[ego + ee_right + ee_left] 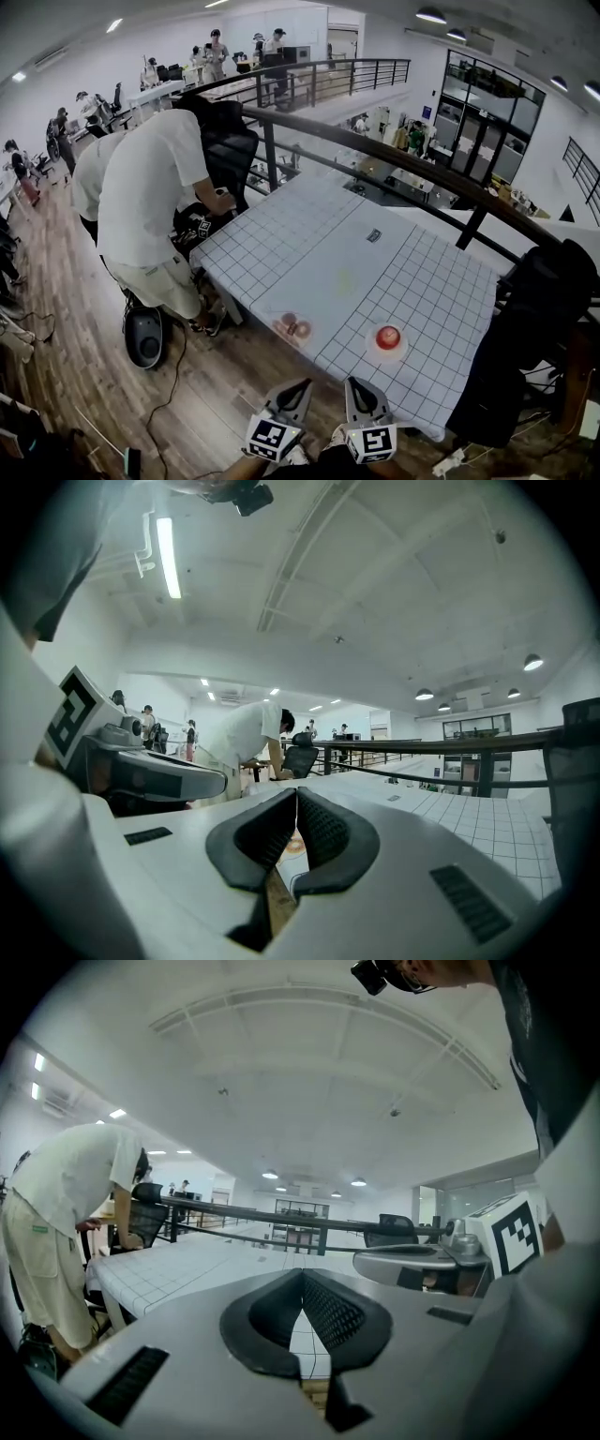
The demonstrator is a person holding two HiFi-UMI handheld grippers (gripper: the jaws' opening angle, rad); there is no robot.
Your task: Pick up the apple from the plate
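The apple (387,337) is sitting untouched in the middle of its white plate (371,350), which is resting on the gridded tabletop (347,262) near the front edge, at about 5 o'clock from the tabletop's centre. Just beside it at 9 o'clock a paler dish (281,330) is carrying two small brownish items that I cannot identify. The left gripper (298,392) and the right gripper (356,389) are hanging side by side off the near edge, short of the tabletop, with the apple lying at roughly 1 o'clock from the right one and well apart from both. In the left gripper view the left gripper (302,1274) is showing its fingers clenched tip to tip with nothing between them, and in the right gripper view the right gripper (296,791) is showing the same: fingers pressed together and empty. At the tabletop's far corner, around 10 o'clock, a person in a white shirt (150,187) is bending over the edge, in front of a dark railing (375,145). Judging from this, the task is barely beginning: no grasp is made, and what is left is opening a gripper, bringing it in around the apple, closing on it and lifting it off the plate.
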